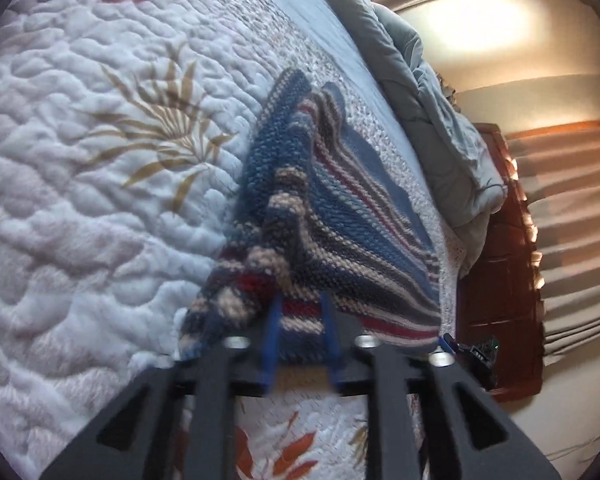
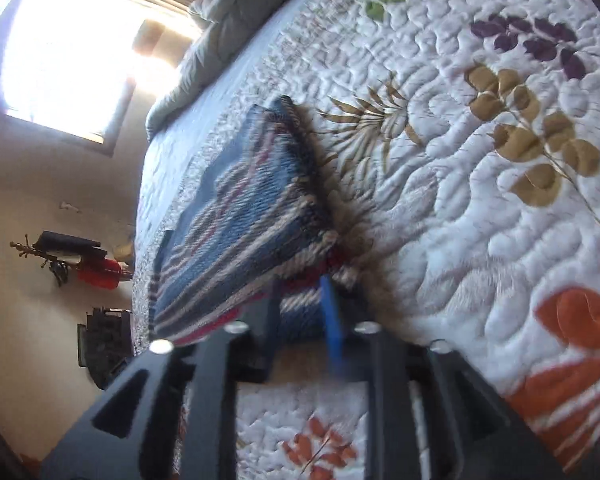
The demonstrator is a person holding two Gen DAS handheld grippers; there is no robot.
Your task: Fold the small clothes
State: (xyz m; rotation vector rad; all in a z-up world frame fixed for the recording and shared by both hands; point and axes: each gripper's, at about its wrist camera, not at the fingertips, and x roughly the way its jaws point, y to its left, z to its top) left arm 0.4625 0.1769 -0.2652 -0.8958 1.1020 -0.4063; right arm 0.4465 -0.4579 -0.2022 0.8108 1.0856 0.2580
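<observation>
The left gripper (image 1: 300, 312) pinches one edge of the striped knit cloth (image 1: 320, 208). The right gripper (image 2: 304, 300) pinches another edge. The cloth hangs in the middle of each picture, above the flowery quilt (image 1: 80, 200) on the bed.

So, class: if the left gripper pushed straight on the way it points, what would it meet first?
The left gripper already grips the striped blue, red and beige knitted garment, so more of that knit comes first. Beyond it probably lies the white quilted leaf-print bedspread, though depth is unclear.
</observation>
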